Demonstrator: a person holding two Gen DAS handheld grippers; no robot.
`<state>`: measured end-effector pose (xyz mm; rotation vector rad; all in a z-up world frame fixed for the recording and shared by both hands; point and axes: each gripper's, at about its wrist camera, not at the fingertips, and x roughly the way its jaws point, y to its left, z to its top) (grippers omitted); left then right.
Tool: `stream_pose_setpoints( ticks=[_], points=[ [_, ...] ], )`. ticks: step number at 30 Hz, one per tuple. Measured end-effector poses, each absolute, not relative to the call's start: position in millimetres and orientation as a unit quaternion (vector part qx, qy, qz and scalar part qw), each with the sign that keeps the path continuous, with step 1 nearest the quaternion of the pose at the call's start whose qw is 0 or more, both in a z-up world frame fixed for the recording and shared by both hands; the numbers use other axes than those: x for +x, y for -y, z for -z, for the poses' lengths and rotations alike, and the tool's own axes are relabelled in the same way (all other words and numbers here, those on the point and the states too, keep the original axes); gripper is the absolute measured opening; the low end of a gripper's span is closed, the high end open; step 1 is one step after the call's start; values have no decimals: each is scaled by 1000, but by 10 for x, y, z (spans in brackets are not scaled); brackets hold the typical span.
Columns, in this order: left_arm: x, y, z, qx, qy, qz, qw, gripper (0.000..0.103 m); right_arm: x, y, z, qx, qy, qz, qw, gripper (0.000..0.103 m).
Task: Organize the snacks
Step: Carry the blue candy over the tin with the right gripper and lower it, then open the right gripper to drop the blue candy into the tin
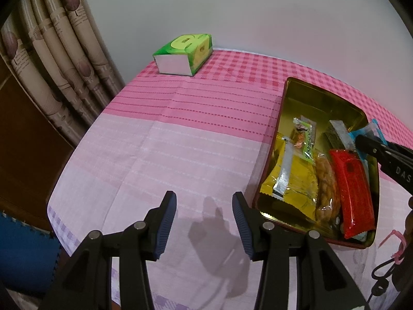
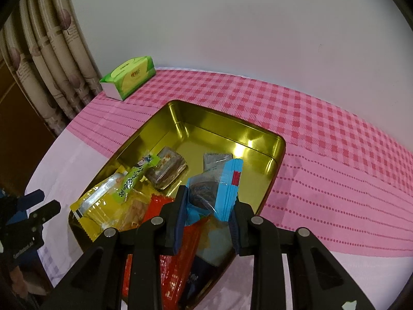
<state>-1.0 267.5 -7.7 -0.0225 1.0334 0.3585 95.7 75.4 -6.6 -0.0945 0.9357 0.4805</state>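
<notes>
A gold tin stands on the pink cloth and holds several snack packets: a yellow one, a green one, a red one, a clear bag of brown snacks. My right gripper is shut on a blue packet above the tin's near end. My left gripper is open and empty over the cloth left of the tin; it also shows in the right wrist view.
A green tissue box lies at the table's far left corner. Patterned curtains hang left of the table, a white wall behind. The table's left edge drops to a dark floor with a blue mat.
</notes>
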Motion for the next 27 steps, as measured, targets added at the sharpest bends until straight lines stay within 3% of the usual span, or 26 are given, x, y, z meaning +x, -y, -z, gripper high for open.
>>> stream_pose_setpoints(
  ticks=[8,11,21,27],
  points=[
    [-10,-2624,86,-7,-494,-163,854,46,933,-804,93,-57,-444,-229,864,29],
    [-15,-2612,78,-6,-493,-162,855,46,931,-803,87,-57,-444,-228,865,35],
    [-16,-2567,79,-2,-493,-156,856,46,864,-803,-16,-57,-428,-226,873,72],
    [-8,-2517,82,5,-493,-148,857,46,678,-722,-174,-38,-419,-230,878,86]
  ],
)
